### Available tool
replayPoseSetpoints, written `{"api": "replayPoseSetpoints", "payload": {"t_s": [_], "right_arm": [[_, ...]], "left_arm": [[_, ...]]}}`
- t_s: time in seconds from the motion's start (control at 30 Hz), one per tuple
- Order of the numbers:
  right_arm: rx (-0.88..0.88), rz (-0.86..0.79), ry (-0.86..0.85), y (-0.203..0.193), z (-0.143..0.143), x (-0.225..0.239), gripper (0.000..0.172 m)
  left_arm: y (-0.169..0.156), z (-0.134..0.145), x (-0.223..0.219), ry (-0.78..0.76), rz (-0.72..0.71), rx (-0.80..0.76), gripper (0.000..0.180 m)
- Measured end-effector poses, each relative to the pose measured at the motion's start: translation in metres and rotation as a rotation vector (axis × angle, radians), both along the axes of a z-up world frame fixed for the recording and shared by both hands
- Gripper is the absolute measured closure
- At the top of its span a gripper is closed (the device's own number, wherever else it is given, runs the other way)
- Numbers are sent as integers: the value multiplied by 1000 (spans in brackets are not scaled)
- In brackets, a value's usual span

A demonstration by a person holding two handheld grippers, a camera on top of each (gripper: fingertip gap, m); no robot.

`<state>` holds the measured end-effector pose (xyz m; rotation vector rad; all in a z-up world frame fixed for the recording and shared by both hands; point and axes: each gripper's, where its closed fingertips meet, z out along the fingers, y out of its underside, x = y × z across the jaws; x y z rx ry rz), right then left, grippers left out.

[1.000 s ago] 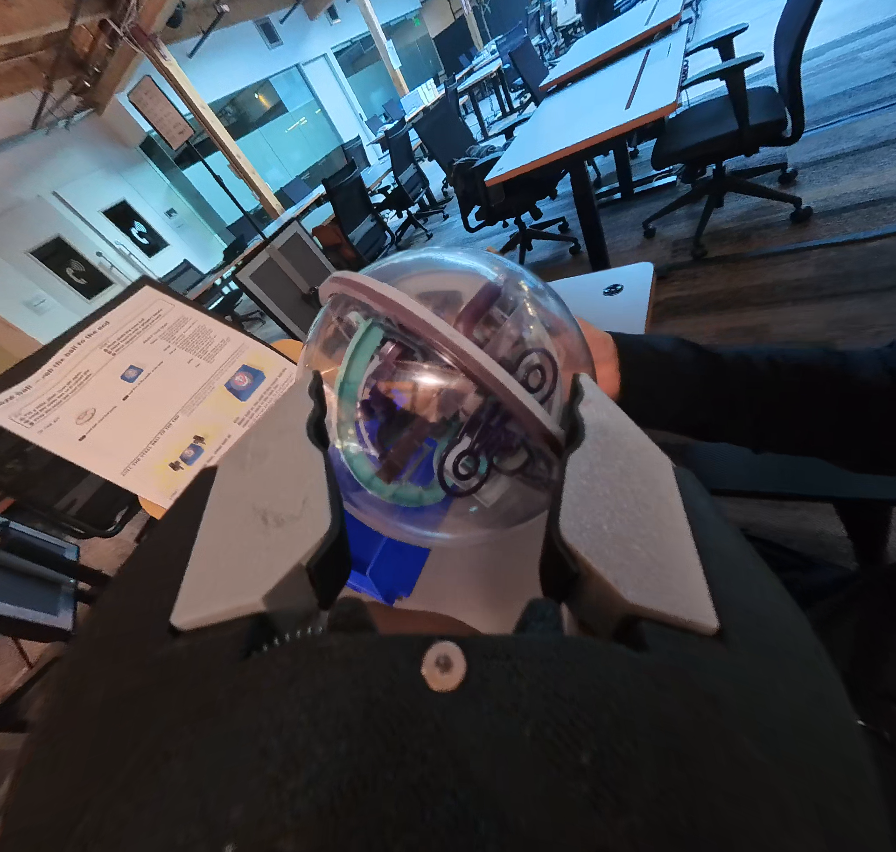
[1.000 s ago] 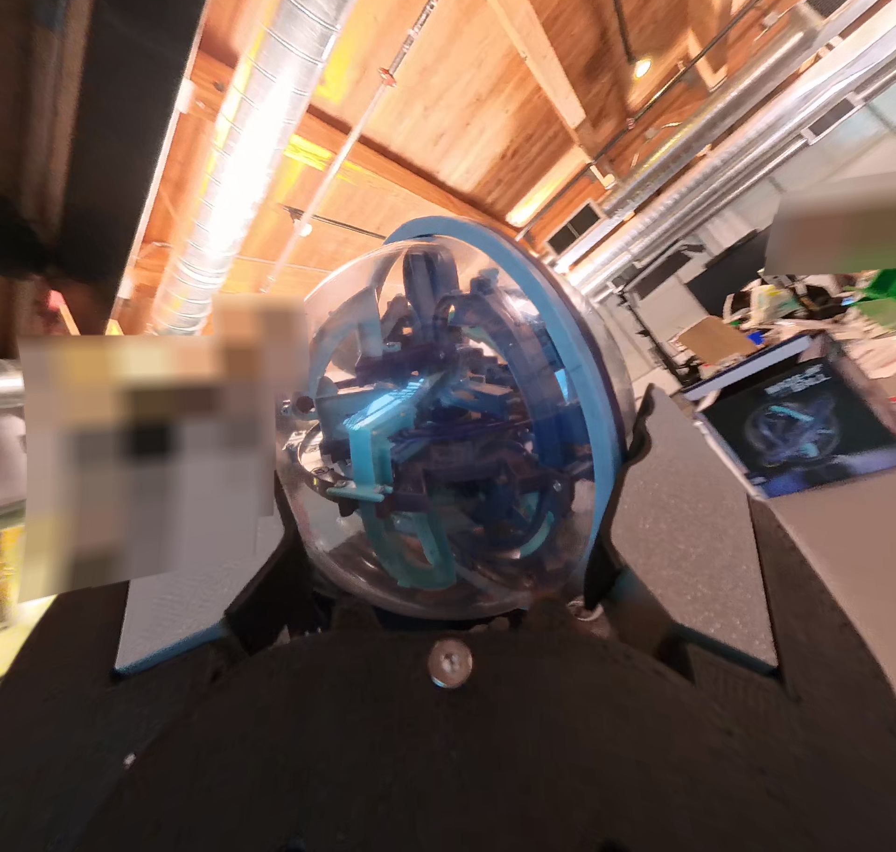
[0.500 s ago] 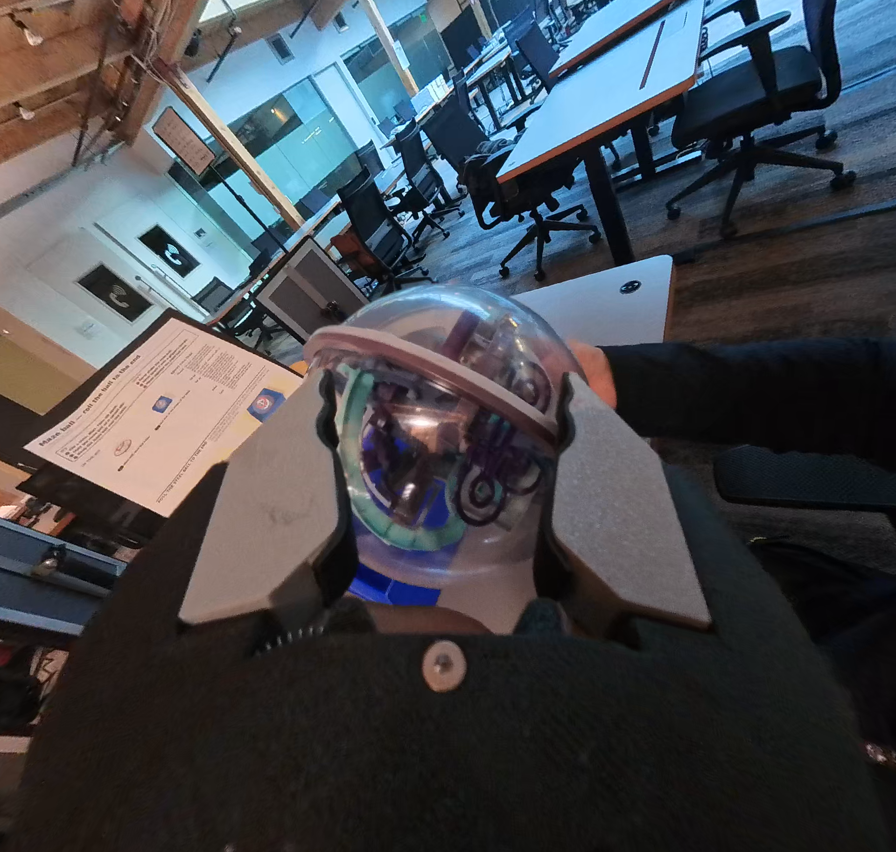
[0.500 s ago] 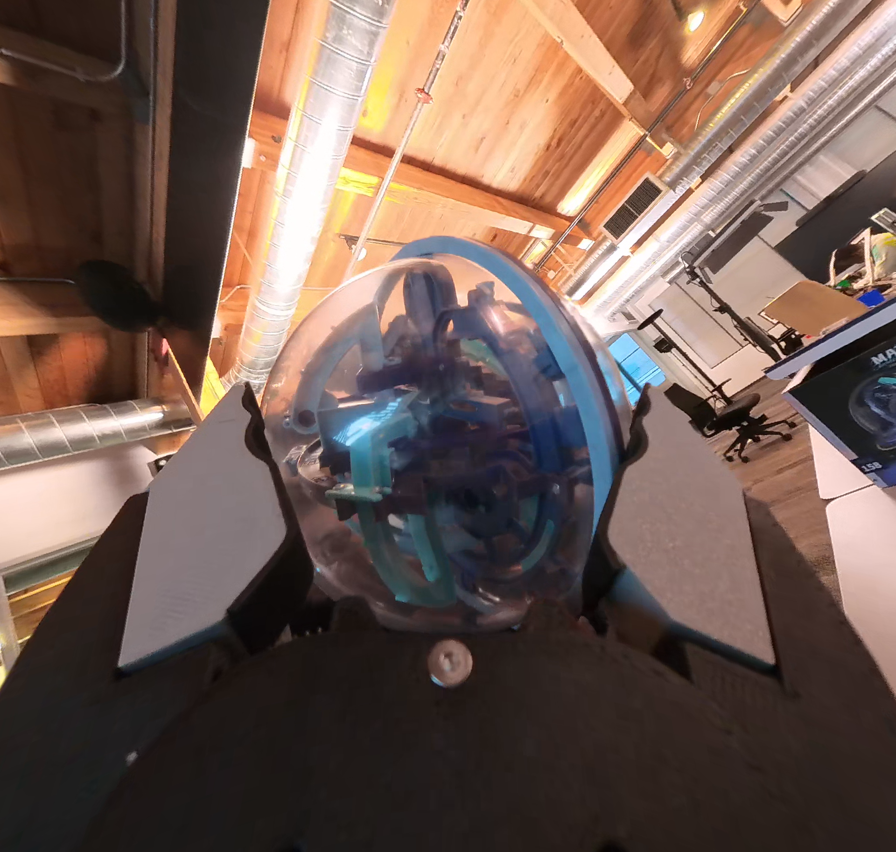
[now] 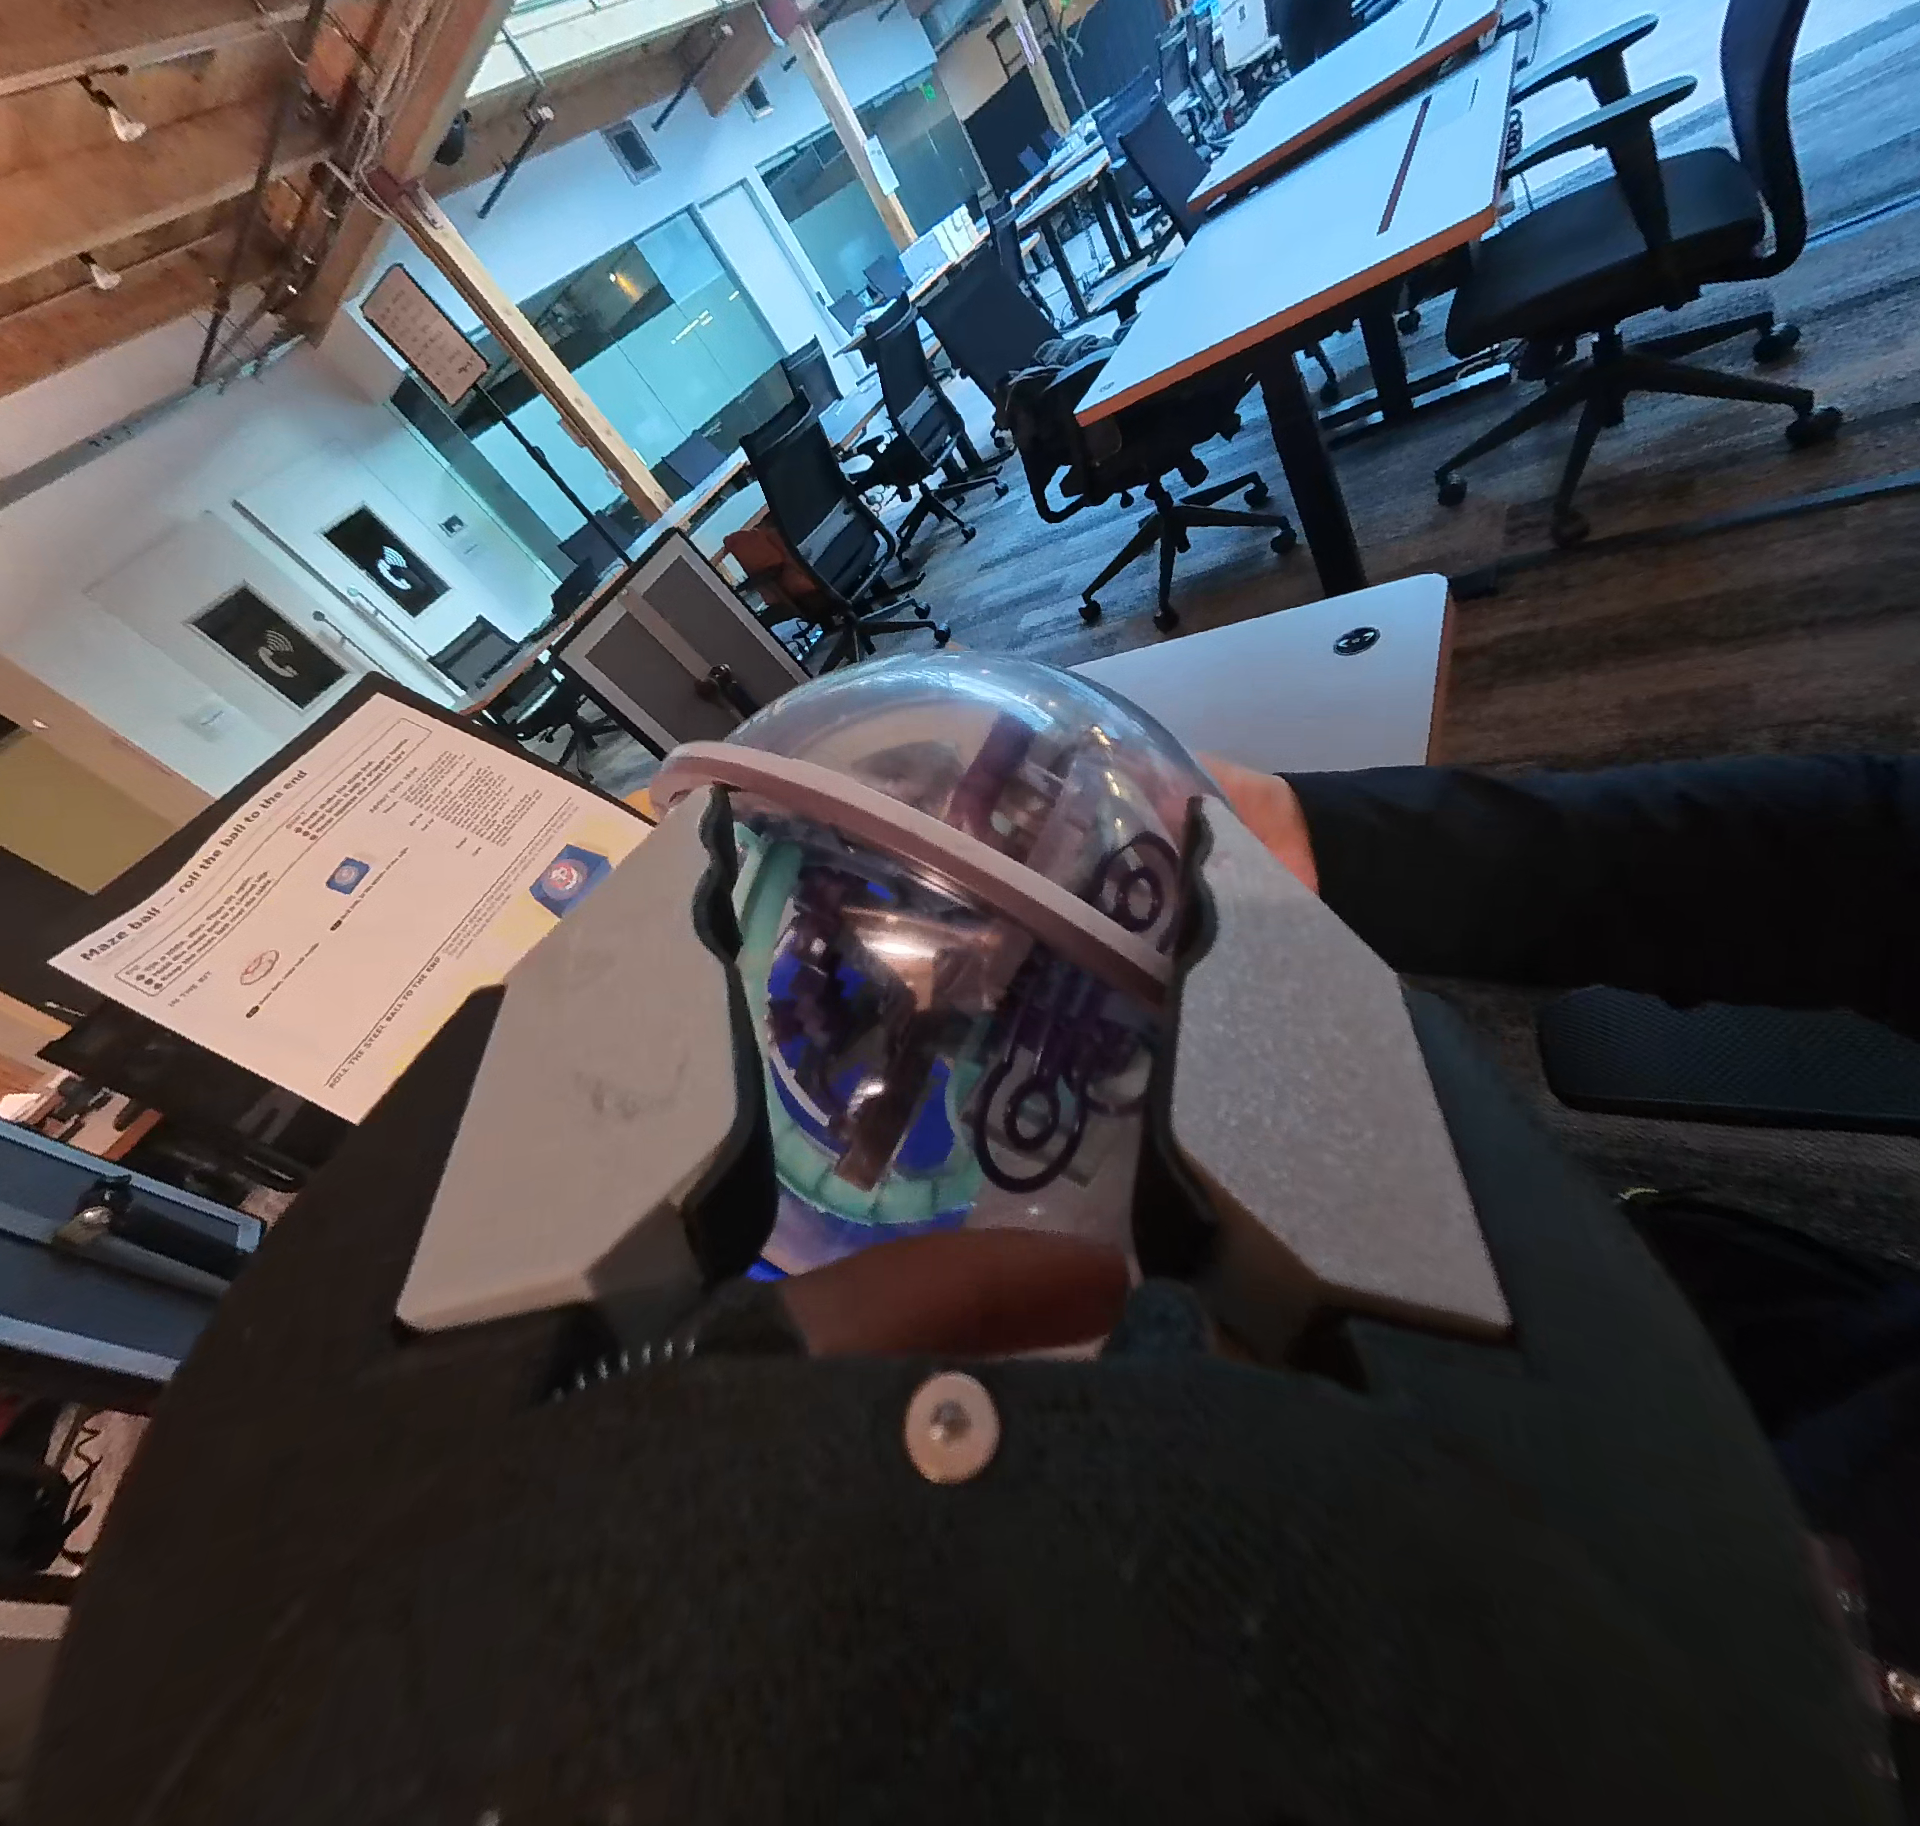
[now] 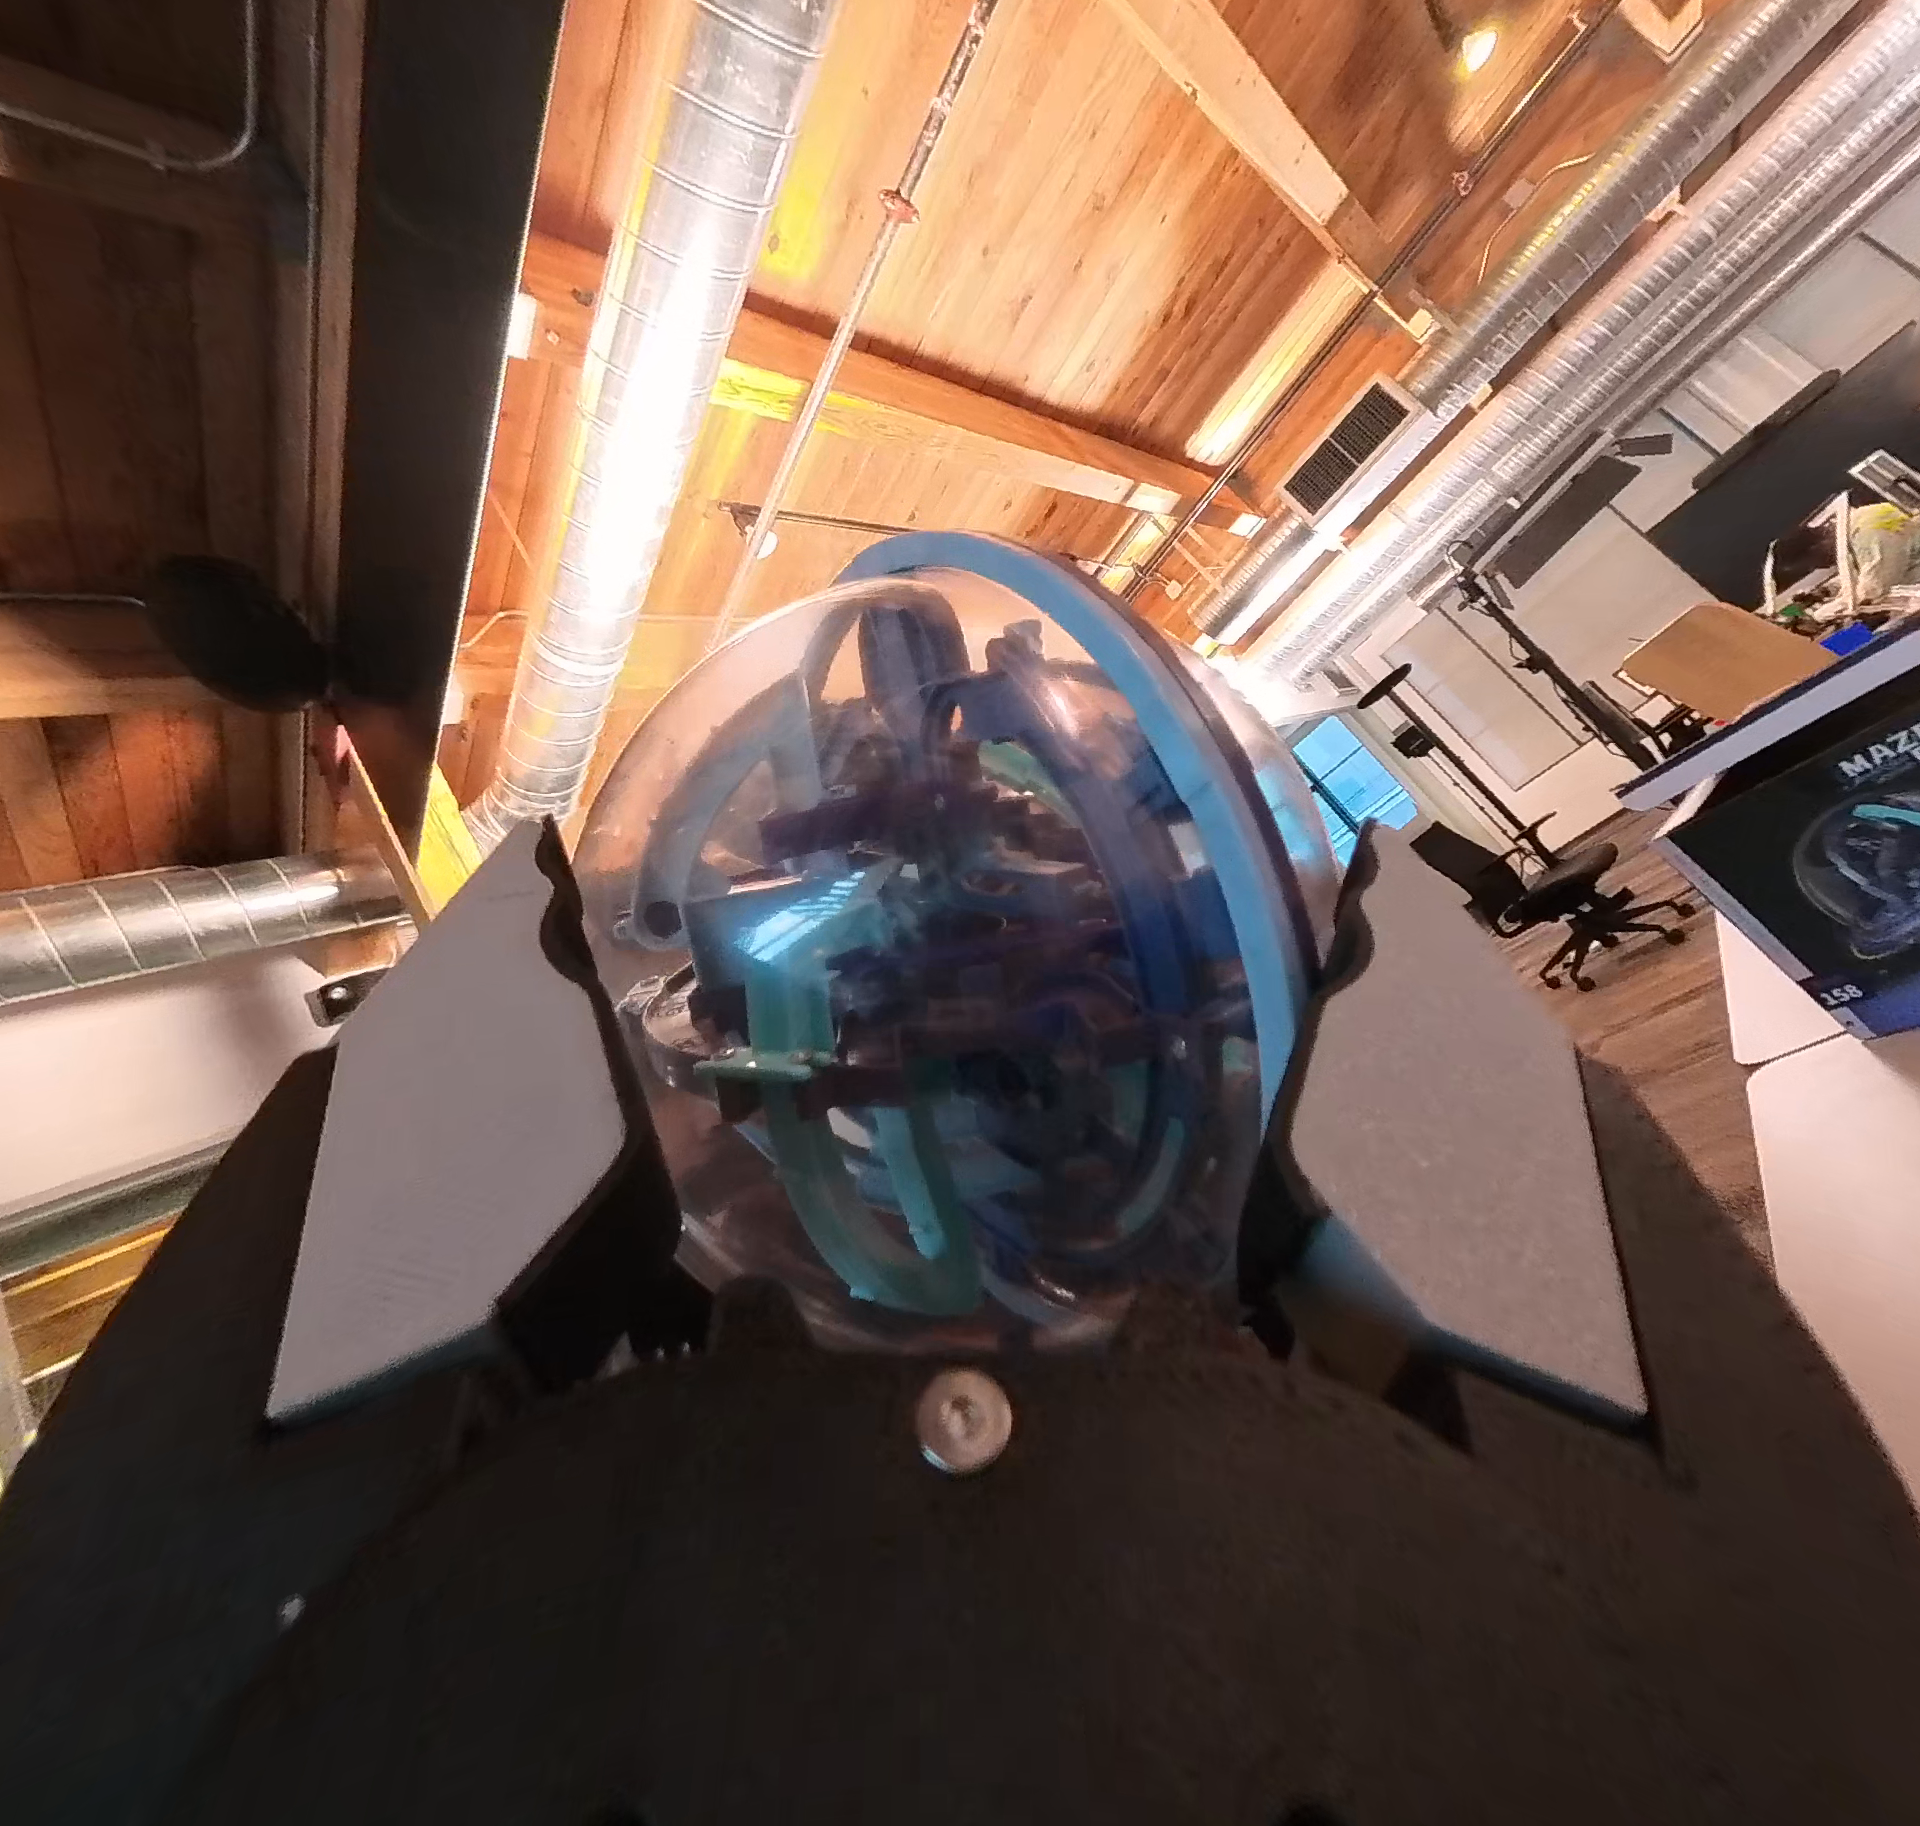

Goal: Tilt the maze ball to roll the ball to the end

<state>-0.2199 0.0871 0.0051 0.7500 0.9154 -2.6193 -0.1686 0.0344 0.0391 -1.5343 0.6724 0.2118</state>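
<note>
The maze ball [image 5: 966, 945] is a clear sphere with a pale ring and purple, teal and blue tracks inside. My left gripper [image 5: 956, 820] is shut on it, and both black pads touch its sides just under the ring. A person's hand [image 5: 1257, 820] lies against the ball's far right side. In the right wrist view the same ball [image 6: 935, 945] fills the space between the fingers. My right gripper [image 6: 951, 841] is shut on it and points up at the ceiling. The small steel ball inside cannot be made out.
A printed instruction sheet [image 5: 312, 903] stands on a black board at left. A white tabletop [image 5: 1299, 675] lies behind the ball, with a dark sleeve [image 5: 1558, 872] to the right and desks and office chairs [image 5: 1610, 249] beyond. The maze ball's box [image 6: 1818, 872] sits on a white table at right.
The ball has turned: its ring lies flatter in the left view and it sits deeper between the left fingers, which closed a little. The right view swung further up toward the ceiling.
</note>
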Motion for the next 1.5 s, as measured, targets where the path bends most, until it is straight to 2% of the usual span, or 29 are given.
{"api": "replayPoseSetpoints", "payload": {"t_s": [0.37,0.5,0.73,1.1,1.23,1.4,1.5], "right_arm": [[-52,22,-11,4,-7,-3,35],[-49,-33,-31,10,-11,-8,36],[-30,-158,-80,19,-15,-16,49],[-2,-271,-116,26,-37,-24,48],[42,-337,-146,29,-47,-24,49],[55,-409,-222,26,-59,-34,42],[48,-436,-257,32,-70,-40,43]], "left_arm": [[5,-4,-1,-13,6,-20,98],[5,-9,-7,-20,9,-21,98],[-1,-16,-26,-92,-7,-15,98],[1,-38,-45,-168,-72,-18,101],[3,-46,-54,-267,-122,-26,110],[12,-45,-75,-505,-171,-31,126],[19,-55,-88,-569,-163,-56,131]]}}
